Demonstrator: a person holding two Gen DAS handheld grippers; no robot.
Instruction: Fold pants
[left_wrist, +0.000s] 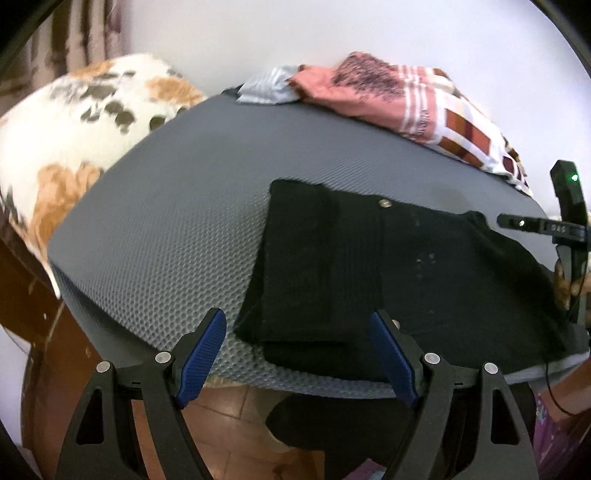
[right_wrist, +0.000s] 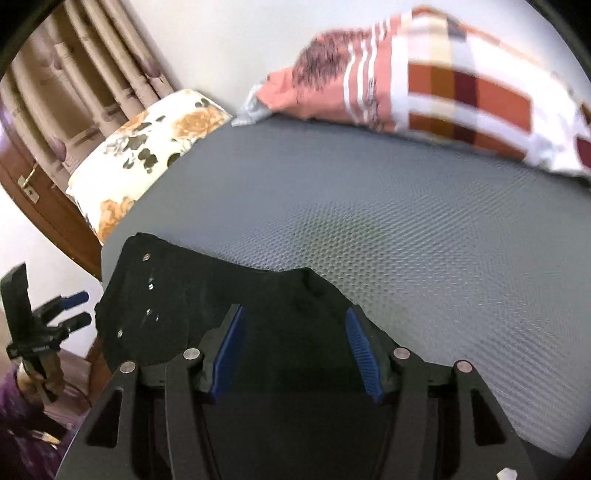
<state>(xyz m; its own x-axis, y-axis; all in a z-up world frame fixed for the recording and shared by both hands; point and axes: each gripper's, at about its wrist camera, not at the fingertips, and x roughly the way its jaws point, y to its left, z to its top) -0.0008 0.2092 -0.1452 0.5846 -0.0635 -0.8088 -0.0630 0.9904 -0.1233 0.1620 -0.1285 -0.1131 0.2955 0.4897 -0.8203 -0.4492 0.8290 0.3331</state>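
We see the folded black pants (left_wrist: 369, 266) at centre-right of the left-wrist frame, flat on the grey mesh mattress (left_wrist: 166, 229). Left gripper (left_wrist: 295, 354): fingers spread wide w/ nothing pinched, pants' near-left corner btwn them. Right gripper (right_wrist: 297, 350): fingers parted, pants lying below and btwn the blue pads (right_wrist: 360, 354), no squeeze visible.

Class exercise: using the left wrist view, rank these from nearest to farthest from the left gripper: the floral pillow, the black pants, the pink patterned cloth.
1. Black pants: folded on the grey mattress, their near edge just beyond the left gripper.
2. Floral pillow: off to the left, beside the mattress.
3. Pink patterned cloth: at the mattress's far edge, against the wall.
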